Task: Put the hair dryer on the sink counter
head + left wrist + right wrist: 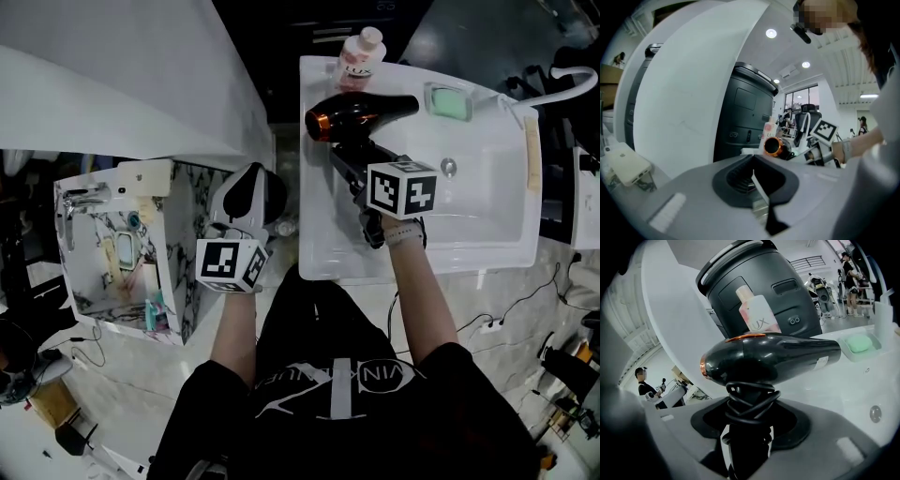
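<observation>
Torso in a black printed shirt [328, 394] at 6 o'clock of the head view, both forearms reaching toward 12.

At 9 o'clock of the torso, left gripper [246, 192], jaws together with nothing between them, hanging over the gap between two sinks.

Further toward 9, small marble-patterned sink unit [183, 234], holding a chrome tap [80, 202] and a teal item [155, 305] too small to identify.

At 1 o'clock of the torso, right gripper [351, 169], clamped on the cord-wrapped handle [747, 413] of the black hair dryer with copper-orange rear ring [366, 112].

Dryer barrel lying crosswise at 12 o'clock of that gripper, over the back left of the white rectangular ceramic sink counter [319, 244]. Cannot tell whether resting there or just above.

At 3 o'clock of the gripper, sunken white basin [487, 206], only a round metal drain [448, 167] in it.

At 2 o'clock, just beside the dryer's nozzle, pale soap dish [431, 91] holding a mint-green soap bar [452, 103].

Farthest, at 12 o'clock, pink bottle with white cap [359, 58], upright behind the barrel.
</observation>
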The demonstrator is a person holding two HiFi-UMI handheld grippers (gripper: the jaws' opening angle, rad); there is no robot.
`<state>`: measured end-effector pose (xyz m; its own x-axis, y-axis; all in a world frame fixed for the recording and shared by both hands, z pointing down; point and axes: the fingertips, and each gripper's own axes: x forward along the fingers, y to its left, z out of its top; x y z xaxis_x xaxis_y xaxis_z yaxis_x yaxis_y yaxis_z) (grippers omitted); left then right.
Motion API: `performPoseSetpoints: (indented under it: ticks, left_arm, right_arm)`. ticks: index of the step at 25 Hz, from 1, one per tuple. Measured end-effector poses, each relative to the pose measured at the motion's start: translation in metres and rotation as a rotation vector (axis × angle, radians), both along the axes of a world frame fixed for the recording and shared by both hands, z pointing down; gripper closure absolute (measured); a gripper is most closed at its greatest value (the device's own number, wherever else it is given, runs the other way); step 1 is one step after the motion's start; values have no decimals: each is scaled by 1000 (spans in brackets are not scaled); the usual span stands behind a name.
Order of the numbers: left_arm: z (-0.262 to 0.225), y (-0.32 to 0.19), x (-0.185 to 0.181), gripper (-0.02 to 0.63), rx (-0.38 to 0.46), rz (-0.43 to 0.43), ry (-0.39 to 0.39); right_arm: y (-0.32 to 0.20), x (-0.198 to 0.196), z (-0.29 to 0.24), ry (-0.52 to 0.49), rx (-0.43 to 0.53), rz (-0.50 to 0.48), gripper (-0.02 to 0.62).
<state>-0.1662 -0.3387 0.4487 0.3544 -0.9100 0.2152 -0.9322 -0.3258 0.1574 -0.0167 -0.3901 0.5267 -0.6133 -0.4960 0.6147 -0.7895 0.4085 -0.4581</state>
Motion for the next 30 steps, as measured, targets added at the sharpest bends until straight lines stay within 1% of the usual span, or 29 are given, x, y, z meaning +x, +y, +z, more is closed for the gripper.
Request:
performPoseSetpoints:
  ticks: [7, 16, 24, 30]
  left_arm:
    - [5, -6, 6, 606, -14, 15, 6]
    - [11, -6, 13, 606, -29, 24, 28]
    - [13, -5, 12, 606, -34, 29, 33]
    - [15, -4, 12, 606, -39, 33, 39]
  right_arm:
    - [-10, -1, 12, 11, -37, 18, 335]
    - [-15, -5, 23, 81, -36, 21, 333]
    - [-19, -6, 28, 113, -38, 39, 331]
    - [-20, -9, 34, 152, -44, 36, 331]
